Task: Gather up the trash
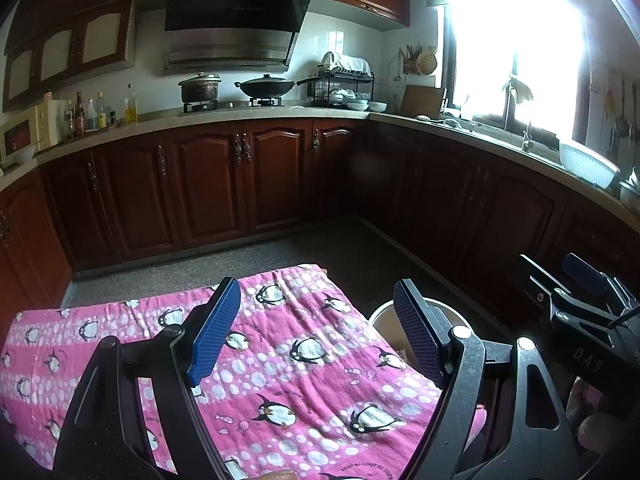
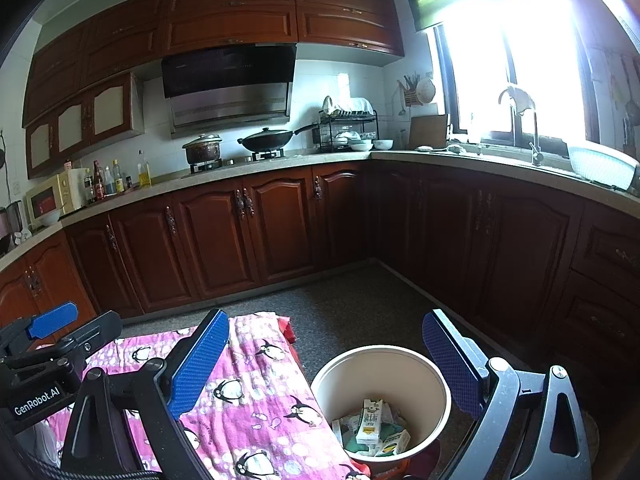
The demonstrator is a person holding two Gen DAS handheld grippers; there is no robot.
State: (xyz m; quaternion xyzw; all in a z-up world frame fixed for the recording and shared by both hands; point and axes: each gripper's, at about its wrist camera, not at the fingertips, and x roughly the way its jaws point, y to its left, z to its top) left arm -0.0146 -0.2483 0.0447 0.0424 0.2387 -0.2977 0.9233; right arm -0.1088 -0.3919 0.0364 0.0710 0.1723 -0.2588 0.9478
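Observation:
A round cream trash bin (image 2: 436, 400) stands on the floor to the right of a low table covered by a pink penguin cloth (image 2: 256, 408). Inside the bin lie several cartons and wrappers (image 2: 372, 426). My right gripper (image 2: 324, 364) is open and empty, held above the bin and the table's right edge. My left gripper (image 1: 312, 332) is open and empty above the pink cloth (image 1: 304, 368); the bin's rim (image 1: 378, 314) shows behind its right finger. The right gripper also shows at the right of the left wrist view (image 1: 560, 280).
Dark wood cabinets (image 2: 248, 232) with a stone counter line the back and right walls. On the counter stand a pot, a wok (image 2: 266, 140), bottles, a dish rack and a white basket (image 2: 600, 168). Grey carpeted floor (image 2: 352, 312) lies between table and cabinets.

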